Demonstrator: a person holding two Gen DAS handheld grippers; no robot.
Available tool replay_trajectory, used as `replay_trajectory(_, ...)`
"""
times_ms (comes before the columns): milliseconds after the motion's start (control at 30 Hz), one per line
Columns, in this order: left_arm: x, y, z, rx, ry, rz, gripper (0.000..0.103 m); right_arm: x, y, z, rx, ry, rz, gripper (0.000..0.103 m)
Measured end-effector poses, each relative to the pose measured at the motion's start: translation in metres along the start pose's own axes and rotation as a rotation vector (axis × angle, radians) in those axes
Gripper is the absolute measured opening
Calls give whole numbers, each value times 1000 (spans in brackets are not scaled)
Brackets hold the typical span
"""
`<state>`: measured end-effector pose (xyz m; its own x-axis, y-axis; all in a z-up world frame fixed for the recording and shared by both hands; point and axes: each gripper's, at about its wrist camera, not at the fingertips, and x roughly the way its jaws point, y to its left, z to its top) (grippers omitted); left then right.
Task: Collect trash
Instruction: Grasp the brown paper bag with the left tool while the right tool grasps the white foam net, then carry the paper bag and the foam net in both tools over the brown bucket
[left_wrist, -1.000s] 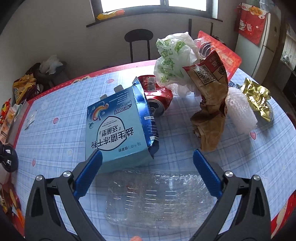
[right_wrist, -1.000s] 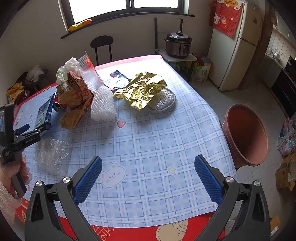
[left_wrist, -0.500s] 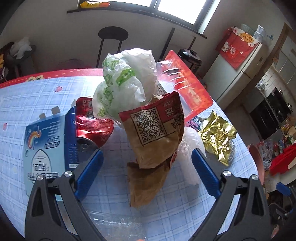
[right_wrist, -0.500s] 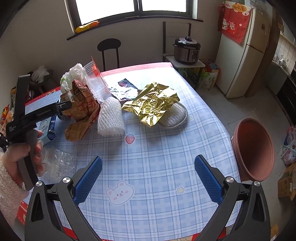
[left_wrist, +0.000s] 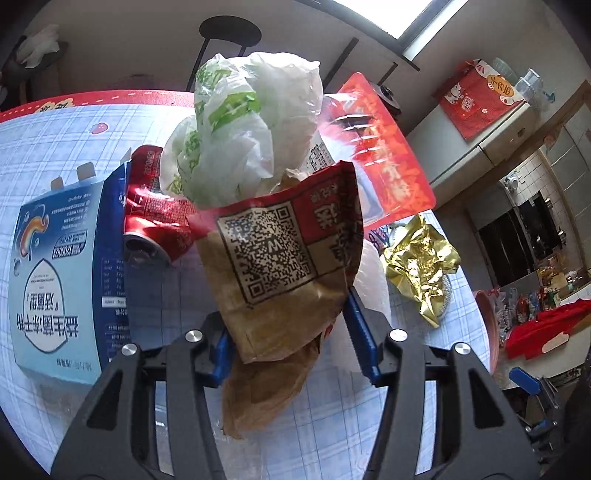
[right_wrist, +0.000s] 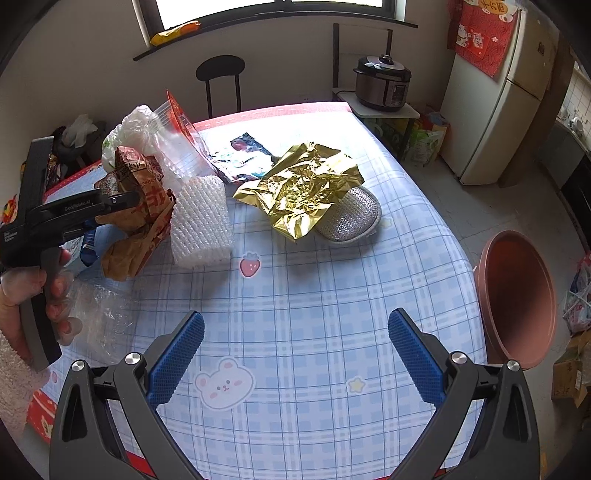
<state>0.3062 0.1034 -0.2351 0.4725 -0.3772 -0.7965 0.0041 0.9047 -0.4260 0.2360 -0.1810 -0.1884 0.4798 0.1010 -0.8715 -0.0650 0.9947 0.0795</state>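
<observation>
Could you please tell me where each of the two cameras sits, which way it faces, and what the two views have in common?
Left wrist: sits on the left gripper, looking down along its fingers at the brown paper bag between its closing jaws; only the fingers show.
Right wrist: sits on the right gripper, facing down across the checked tablecloth; its open fingers, and the person's left hand holding the other gripper, show.
Shared: the paper bag, gold foil and white plastic bag.

Can (left_wrist: 155, 218) between box (left_wrist: 62, 273) and bag (left_wrist: 284, 266)
</observation>
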Motion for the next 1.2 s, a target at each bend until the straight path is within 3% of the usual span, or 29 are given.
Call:
replay_trajectory(200, -44, 1, -25, -24, -45, -54, 53, 11, 13, 16, -26, -20, 57, 98)
replay_trajectory(367, -79, 5, -48, -44, -102, -45, 53, 35, 40, 36, -82, -52, 122, 98)
replay_trajectory(533, -114, 27, -72, -112, -139, -2, 53, 76, 76, 61, -127, -75, 193, 98)
replay_trajectory(733, -152, 55, -96, -157, -173, 85, 53, 130, 97, 76, -110, 2, 146, 95)
replay_trajectory(833, -166, 68, -108, -187, -185, 108, 53, 144, 101, 72, -109, 58, 123, 80)
replay_trajectory(867, -169, 69, -112, -194, -188, 114, 53, 146, 101, 70, -111, 74, 132, 69)
replay_trajectory(1000, -176, 76, -121, -227, -189, 123, 53, 132, 106, 53, -163, 61, 142, 45)
replay_trajectory(1100, -176, 70, -123, -220, -186, 129, 53, 111, 98, 39, -138, 49, 197, 34)
replay_trajectory(1200, -175, 59, -124, -192, -183, 130, 53, 84, 85, 25, -104, 9, 250, 30)
